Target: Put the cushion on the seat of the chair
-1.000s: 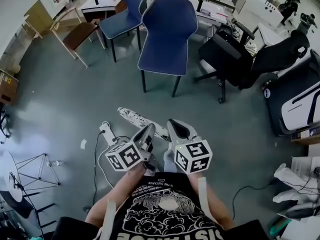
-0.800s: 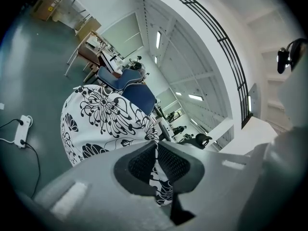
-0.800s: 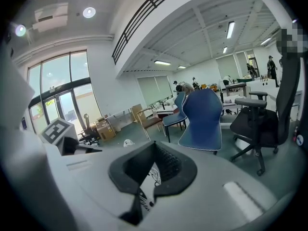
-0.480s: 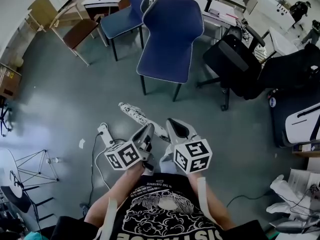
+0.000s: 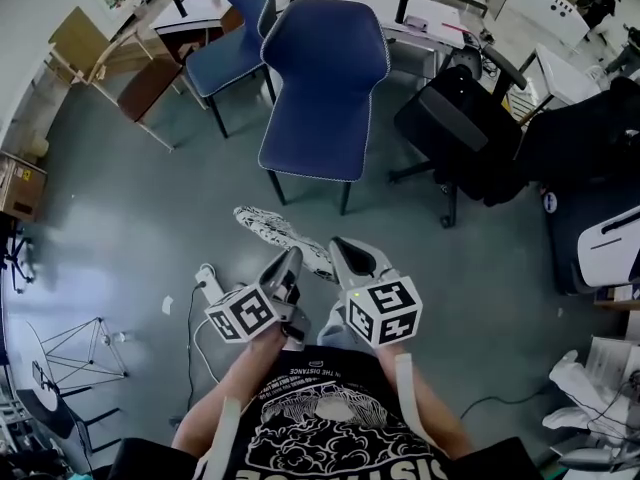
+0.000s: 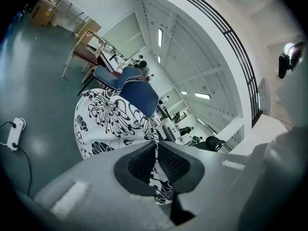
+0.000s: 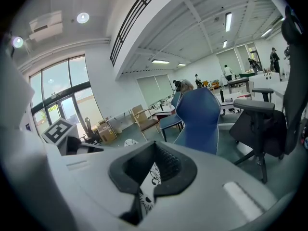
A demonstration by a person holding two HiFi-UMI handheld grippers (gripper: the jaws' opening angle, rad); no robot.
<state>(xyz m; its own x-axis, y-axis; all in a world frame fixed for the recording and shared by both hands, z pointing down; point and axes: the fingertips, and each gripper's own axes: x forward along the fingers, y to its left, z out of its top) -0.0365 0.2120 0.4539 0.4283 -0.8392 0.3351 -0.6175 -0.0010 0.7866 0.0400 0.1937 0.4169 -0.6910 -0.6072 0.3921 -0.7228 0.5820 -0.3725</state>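
Two grips: left tongs (image 5: 288,268) and right tongs (image 5: 347,253) each pinch the floral cushion (image 5: 272,231) above the floor. The blue chair (image 5: 318,133) seat lies straight ahead, equally near both.

Place: a big work room, like a lab or an office.
Floor: plain grey floor (image 5: 120,218) with a white plug strip (image 5: 206,276) and wires.
Seats: blue chair (image 5: 325,88), black rolling chair (image 5: 450,118).
Desks: white desk (image 5: 440,13) with stuff on top.
Walls: tall windows (image 7: 72,93), long lights (image 7: 227,20) up high.
Boxes: brown box (image 5: 20,183) at the side.
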